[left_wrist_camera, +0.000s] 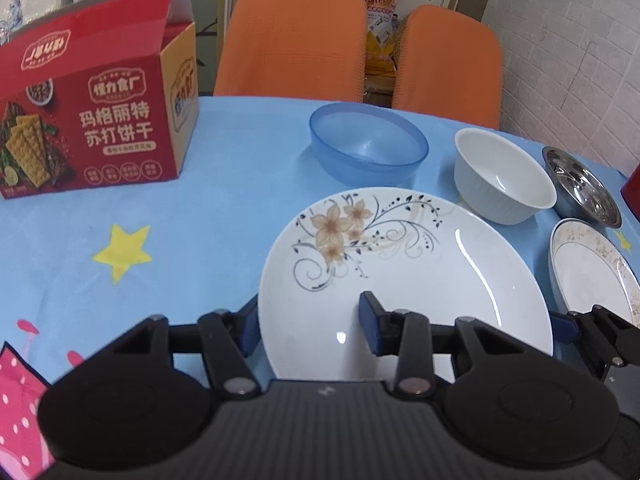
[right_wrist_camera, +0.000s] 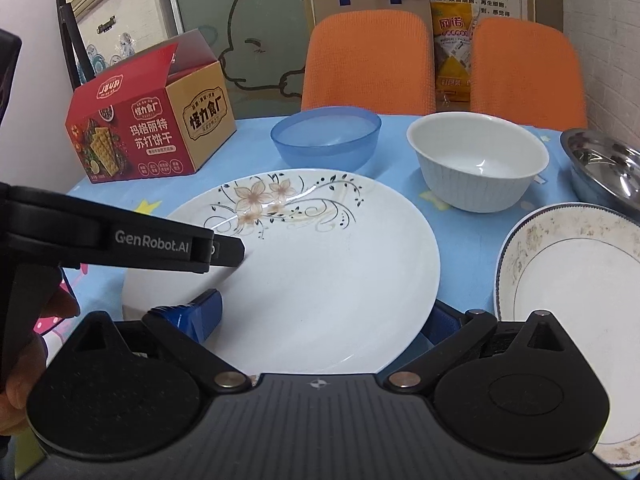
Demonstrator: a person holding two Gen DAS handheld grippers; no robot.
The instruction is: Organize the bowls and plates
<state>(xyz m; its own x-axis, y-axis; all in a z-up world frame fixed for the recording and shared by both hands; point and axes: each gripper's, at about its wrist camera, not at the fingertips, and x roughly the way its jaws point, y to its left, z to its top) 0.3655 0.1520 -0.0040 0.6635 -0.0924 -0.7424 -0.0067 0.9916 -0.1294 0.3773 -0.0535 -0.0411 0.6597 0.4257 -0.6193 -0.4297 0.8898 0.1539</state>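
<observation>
Left wrist view: the left gripper (left_wrist_camera: 308,330) pinches the near-left rim of the large white floral china plate (left_wrist_camera: 404,280); the right gripper (right_wrist_camera: 320,316) straddles it, unclamped. Nothing is stacked yet.

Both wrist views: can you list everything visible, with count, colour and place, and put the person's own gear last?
floral plate: 1, white with brown flowers, nearest on the table
blue bowl: 1, translucent blue, behind the floral plate
white bowl: 1, white, right of the blue bowl
steel bowl: 1, silver, far right
small plate: 1, white with dark rim line, right of the floral plate
cracker box: 1, red and tan, open, back left
tablecloth: 1, light blue with yellow stars
chairs: 2, orange, behind the table
left gripper: 1, black with blue pads, jaws astride the floral plate's near left rim
right gripper: 1, black with blue pads, open around the plate's near edge
</observation>
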